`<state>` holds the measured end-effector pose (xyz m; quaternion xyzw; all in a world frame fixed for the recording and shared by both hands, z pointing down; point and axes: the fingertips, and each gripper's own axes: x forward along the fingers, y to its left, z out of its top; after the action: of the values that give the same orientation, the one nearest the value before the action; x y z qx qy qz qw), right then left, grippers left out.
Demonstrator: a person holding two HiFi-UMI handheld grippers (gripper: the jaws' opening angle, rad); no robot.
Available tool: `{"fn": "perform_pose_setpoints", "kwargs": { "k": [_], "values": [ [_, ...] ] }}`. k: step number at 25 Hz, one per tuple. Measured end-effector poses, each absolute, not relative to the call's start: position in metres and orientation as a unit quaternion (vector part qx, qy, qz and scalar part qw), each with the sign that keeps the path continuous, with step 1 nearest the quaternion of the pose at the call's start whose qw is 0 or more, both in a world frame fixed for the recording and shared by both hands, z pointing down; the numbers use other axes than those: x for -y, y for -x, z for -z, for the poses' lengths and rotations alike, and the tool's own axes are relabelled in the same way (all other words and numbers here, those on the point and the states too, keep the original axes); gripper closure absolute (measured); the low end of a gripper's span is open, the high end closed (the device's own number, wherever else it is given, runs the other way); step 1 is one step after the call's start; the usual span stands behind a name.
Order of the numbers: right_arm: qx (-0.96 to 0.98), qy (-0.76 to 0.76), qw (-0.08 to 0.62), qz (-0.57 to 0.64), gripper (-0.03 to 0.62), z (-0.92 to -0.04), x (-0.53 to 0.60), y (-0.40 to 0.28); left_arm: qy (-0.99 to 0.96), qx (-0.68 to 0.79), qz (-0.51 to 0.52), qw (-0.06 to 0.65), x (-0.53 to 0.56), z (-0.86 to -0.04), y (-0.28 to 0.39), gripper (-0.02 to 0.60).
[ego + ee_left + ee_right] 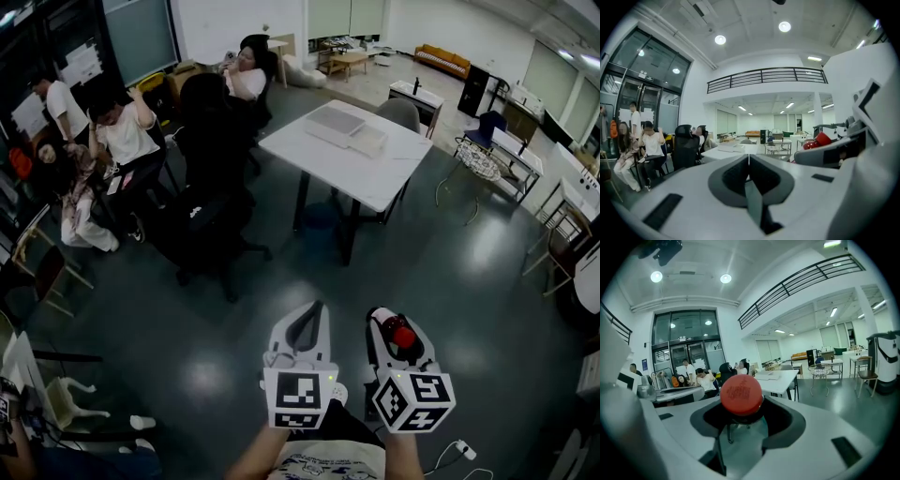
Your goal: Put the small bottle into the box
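1. Two grippers sit side by side in front of me, above the dark floor [187, 309], close but not touching.
2. On my left gripper [305, 315] the fingers are pressed together, with nothing between them.
3. On my right gripper [394, 321] the fingers stand wide and clamp the small bottle [741, 393], its red cap [403, 336] pointing forward between the tips.
4. That puts the bottle in the air in my right grip, well apart from the white table [375, 183] ahead.
5. Two flat white things [336, 122] lie on that table; I can't tell whether either is the box.
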<state>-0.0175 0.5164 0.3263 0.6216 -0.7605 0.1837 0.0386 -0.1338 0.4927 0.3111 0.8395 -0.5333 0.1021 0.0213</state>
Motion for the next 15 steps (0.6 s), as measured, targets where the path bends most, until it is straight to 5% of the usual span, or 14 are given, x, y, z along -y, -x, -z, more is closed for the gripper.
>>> {"fn": "perform_pose_setpoints", "kwargs": {
  "k": [15],
  "values": [
    [0.788, -0.589, 0.035, -0.177, 0.367, -0.314, -0.411, -0.027, -0.822, 0.562, -0.096, 0.014, -0.397, -0.3, 0.088, 0.561]
  ]
}}
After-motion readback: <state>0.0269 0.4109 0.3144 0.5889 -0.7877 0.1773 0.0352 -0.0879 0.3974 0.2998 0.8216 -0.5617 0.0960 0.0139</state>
